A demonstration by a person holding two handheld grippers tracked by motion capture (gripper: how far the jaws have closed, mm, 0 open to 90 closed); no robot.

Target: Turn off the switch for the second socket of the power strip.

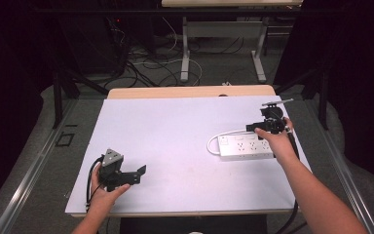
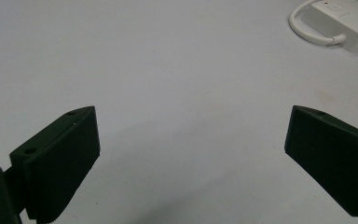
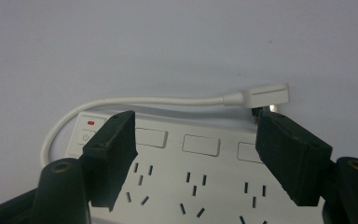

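Approach step, as I judge it: right gripper, fingers released and empty, hovers over the white power strip at the tabletop's right side; next, settle onto its plug; left gripper parked near-left, fingers spread, empty.

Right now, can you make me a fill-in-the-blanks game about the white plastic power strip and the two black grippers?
1. The white plastic power strip lies on the ____ side of the white table sheet in the high view.
2. The right gripper hovers over it with its jaws ____.
3. The strip's small indicator light is coloured ____.
4. Between the left gripper's jaws lies ____.

Missing words: right; open; red; nothing
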